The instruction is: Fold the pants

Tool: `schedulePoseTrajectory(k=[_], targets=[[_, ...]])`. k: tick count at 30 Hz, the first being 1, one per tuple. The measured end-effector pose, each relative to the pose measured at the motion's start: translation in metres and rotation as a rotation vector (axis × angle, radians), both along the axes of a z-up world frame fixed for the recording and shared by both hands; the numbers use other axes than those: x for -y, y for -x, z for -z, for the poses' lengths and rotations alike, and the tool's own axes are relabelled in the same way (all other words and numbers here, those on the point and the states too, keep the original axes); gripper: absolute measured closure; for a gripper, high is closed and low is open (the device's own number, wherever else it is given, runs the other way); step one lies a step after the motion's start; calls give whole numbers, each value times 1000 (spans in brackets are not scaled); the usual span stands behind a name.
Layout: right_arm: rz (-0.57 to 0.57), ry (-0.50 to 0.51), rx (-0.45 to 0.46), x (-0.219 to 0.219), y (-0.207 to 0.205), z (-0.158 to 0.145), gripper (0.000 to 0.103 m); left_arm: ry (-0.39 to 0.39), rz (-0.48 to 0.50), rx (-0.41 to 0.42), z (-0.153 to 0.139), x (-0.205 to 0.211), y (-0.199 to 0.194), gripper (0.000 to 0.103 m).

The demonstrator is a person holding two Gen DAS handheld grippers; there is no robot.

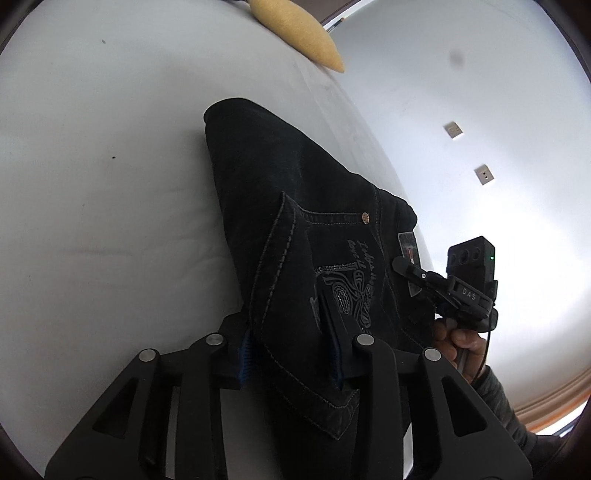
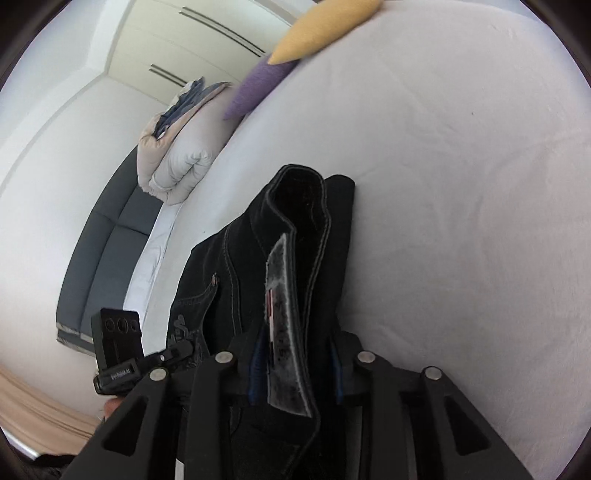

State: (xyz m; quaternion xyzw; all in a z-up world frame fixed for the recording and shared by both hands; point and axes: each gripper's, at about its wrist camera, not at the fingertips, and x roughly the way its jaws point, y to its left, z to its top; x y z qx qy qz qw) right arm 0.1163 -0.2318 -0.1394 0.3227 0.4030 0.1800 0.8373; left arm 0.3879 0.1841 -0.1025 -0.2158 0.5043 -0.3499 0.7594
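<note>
You had each tool, left tool (image 1: 291, 354) and right tool (image 2: 295, 369), clenched on the black pants (image 1: 295, 206), lifted over the bed (image 1: 110, 184).

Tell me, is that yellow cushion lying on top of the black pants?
No, the yellow cushion sits far up the bed, well apart from the black pants.

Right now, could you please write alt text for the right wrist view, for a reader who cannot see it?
The right gripper jaws clamp the waistband of black jeans, its patch showing, on a white bed. The left gripper grips the jeans at lower left. Behind lie a yellow cushion, a purple cushion and a folded duvet.
</note>
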Motion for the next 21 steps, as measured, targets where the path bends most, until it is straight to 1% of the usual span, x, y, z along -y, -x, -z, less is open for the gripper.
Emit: schedulePoseTrajectory(k=[1,2,3,4,5,6,7,8,9,10,11,12,13,14,15,16,17,18,19,20,21], targets=[[3,9,2,0,3,0,70,-15,-7,12,-3,4,2,64],[7,17,7,0,7,-2,69,-33,-19,29,-5,13,1,59],[17,26,12,2,12,-3,68,-52,-28,50,-8,14,4,58],[27,27,14,3,16,-3,67,-68,-37,65,-11,21,3,55],[38,21,14,6,22,-3,67,-87,-43,87,-14,23,8,52],[46,19,14,8,28,-3,66,-109,-49,105,-16,24,14,51],[62,26,15,10,37,-4,63,-141,-64,131,-21,23,21,48],[81,40,16,13,47,-6,62,-167,-80,153,-25,26,28,44],[103,62,15,16,57,-9,60,-197,-105,190,-33,23,38,42],[131,92,15,19,69,-13,56,-214,-120,214,-39,28,45,41],[158,116,19,21,82,-17,54,-254,-156,272,-50,25,59,36],[186,139,22,21,94,-21,50,-278,-176,306,-56,25,67,32],[223,170,31,23,111,-25,48,-347,-216,392,-70,28,85,25],[248,198,42,21,123,-29,48,-402,-240,467,-80,32,100,19],[274,235,57,17,137,-35,48,-461,-265,564,-92,37,119,17],[302,283,85,10,153,-43,47,-487,-279,651,-99,45,147,13],[327,333,123,0,168,-52,45,-497,-292,721,-108,44,163,4],[354,387,162,-9,183,-61,37,-509,-312,803,-121,49,184,0],[386,441,211,-20,198,-71,25,-524,-330,856,-131,55,201,0],[426,483,269,-28,213,-81,17,-540,-341,885,-138,59,210,0],[472,513,329,-36,228,-91,5,-582,-364,924,-149,66,222,0]])
